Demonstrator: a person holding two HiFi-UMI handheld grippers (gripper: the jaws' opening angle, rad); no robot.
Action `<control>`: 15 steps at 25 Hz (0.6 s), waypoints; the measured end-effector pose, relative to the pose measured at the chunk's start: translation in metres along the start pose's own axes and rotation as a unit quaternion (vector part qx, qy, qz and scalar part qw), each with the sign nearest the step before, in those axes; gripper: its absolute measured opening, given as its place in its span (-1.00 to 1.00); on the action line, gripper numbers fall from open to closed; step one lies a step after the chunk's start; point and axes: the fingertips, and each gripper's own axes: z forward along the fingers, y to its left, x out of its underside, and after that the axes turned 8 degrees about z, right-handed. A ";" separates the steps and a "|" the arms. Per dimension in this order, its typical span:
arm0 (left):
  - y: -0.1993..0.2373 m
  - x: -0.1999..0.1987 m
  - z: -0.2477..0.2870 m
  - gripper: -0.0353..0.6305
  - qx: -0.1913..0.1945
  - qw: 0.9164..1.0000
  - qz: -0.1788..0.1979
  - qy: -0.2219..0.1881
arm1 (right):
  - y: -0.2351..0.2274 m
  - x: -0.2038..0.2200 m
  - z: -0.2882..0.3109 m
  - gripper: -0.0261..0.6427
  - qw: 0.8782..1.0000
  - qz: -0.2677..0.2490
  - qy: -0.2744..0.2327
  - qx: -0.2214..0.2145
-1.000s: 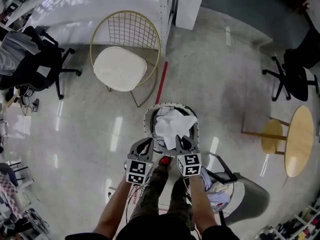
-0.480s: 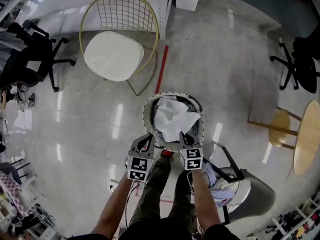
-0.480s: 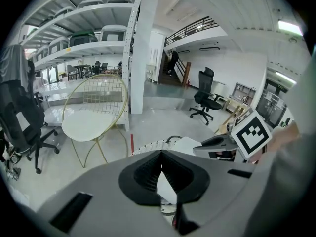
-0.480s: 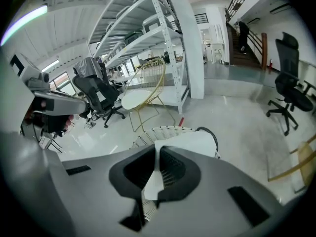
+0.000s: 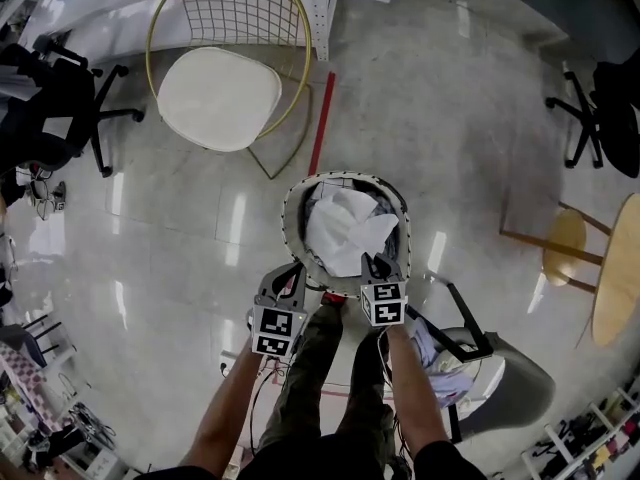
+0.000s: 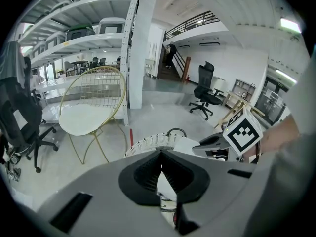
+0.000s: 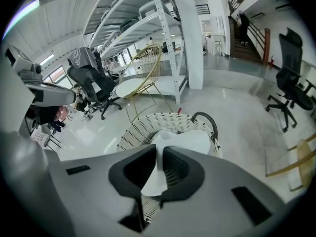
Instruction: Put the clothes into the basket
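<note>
Lower now over the wicker basket (image 5: 288, 230), my left gripper (image 5: 292, 274) and right gripper (image 5: 376, 262) are both pinching the white garment (image 5: 345, 230) tight while I am settling it inside, so opening the jaws looks next.

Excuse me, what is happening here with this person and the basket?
A person holds tongs in each hand and is putting a white garment into the woven basket. The right tongs are shut on one edge of it; the left tongs seem to pinch another. Most of it lies in the basket. More clothes sit on the grey chair.
</note>
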 end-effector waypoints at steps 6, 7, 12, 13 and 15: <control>-0.002 -0.010 -0.002 -0.87 0.000 1.000 0.010 -0.002 | -0.002 0.002 -0.004 -0.18 0.999 0.030 0.020 -0.008; -0.003 -0.012 -0.002 -0.87 0.001 1.000 0.011 -0.004 | -0.005 0.004 -0.004 -0.16 0.999 0.034 0.022 -0.004; -0.011 -0.012 -0.005 -0.87 0.004 1.000 0.009 -0.005 | -0.015 0.018 -0.009 -0.10 0.997 0.061 0.042 0.006; -0.013 -0.011 -0.005 -0.87 0.005 1.000 0.009 -0.003 | -0.018 0.021 -0.011 -0.10 0.997 0.063 0.044 0.008; -0.017 -0.007 -0.005 -0.87 0.007 1.000 0.009 0.000 | -0.022 0.025 -0.012 -0.10 0.997 0.069 0.044 0.014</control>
